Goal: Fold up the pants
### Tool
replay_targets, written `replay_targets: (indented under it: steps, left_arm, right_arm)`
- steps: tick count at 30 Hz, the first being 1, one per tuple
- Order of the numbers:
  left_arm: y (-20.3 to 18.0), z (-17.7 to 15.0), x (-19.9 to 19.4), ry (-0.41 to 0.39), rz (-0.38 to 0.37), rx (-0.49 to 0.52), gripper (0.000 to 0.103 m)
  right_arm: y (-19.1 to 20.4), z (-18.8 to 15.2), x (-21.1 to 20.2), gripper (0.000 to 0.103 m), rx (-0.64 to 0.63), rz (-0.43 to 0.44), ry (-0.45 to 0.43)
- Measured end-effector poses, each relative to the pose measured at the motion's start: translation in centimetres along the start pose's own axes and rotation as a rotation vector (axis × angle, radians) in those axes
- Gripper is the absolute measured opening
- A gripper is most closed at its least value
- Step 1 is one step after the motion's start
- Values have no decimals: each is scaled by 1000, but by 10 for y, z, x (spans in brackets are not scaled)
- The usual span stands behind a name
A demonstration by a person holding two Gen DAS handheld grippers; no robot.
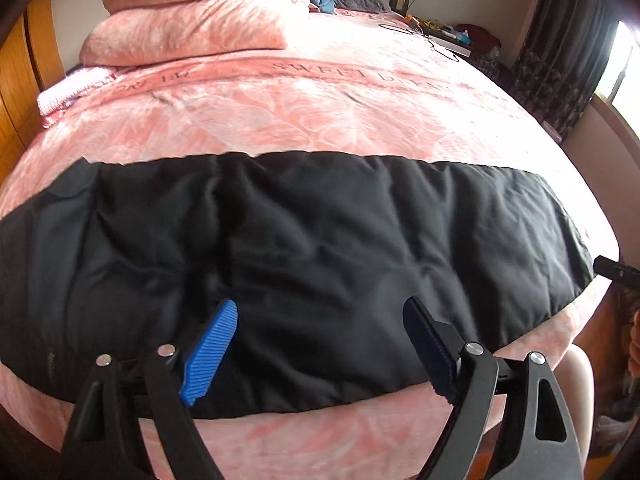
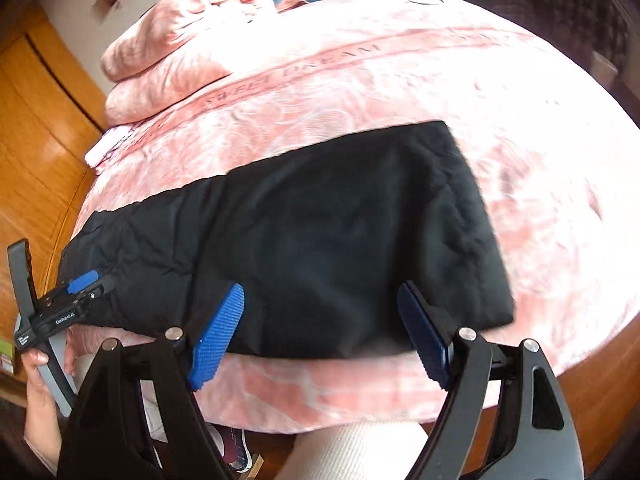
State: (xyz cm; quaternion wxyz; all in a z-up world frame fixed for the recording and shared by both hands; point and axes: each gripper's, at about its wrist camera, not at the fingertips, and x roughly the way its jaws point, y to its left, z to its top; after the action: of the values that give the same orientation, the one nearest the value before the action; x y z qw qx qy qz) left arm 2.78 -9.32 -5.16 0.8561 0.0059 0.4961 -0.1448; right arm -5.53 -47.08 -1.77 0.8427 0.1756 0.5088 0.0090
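Black pants (image 1: 320, 232) lie flat across the near part of a bed covered by a pink blanket (image 1: 304, 104). In the right wrist view the pants (image 2: 328, 224) form a long band with a square end at the right. My left gripper (image 1: 320, 344) hangs open over the pants' near edge, its blue pads (image 1: 212, 352) wide apart and gripping nothing. My right gripper (image 2: 320, 320) is open too, above the near edge by the pants' right end. The left gripper (image 2: 52, 266), held in a hand (image 2: 38, 392), also appears over the pants' left end.
Folded pink blankets (image 1: 192, 12) are stacked at the bed's far left. A wooden wardrobe (image 2: 36, 152) stands along the left side. A leg in white cloth (image 2: 360, 452) and a shoe (image 2: 236, 448) are below the bed's edge. Dark curtains (image 1: 560, 60) and a cluttered bedside shelf (image 1: 452, 36) are at the right.
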Motion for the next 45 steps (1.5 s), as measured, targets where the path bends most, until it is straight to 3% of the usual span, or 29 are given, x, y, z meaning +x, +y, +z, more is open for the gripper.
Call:
replay_targets:
  steps: [4,6,12,16,22,27,30,37,41,43,45]
  left_arm:
    - [-30,-7,23,25,-3,-23,86]
    - [-45,-8,31,21,33,-12,86]
    - [-82,-12,31,7,20,13,86]
    - [-86,-17,50,36,53,29,88]
    - [-77,-17,52,34,23,17,89]
    - [-76,-15,51,36,15,4,89]
    - [-68,-13,44,25,6,-51,89]
    - [-50,-4,25,-26,34,-116,89]
    - [-62,1,30,-14,13,-88,90]
    - [-70,-3,48,24,14,-64,90]
    - [-80,-10,66,31,61,-15,95]
  right_arm:
    - [-43,-16,-5,80,145,76,29]
    - [-52,-22,-2,80,185,72,34]
    - [-51,-32,11,80,201,106,74]
    - [-49,-26,23,80,212,102,61]
    - [-72,-18,36,79,327,146,17]
    - [-77,-11,35,31,344,179,-2]
    - [-73,-4,29,16,327,188,-19]
    - [-60,30,-26,9,262,258,-121]
    - [-63,41,-52,9,203,119,-194]
    - [-79,38,-42,9,234,57,-162]
    - [-92,28,-12,9,274,-20,-68]
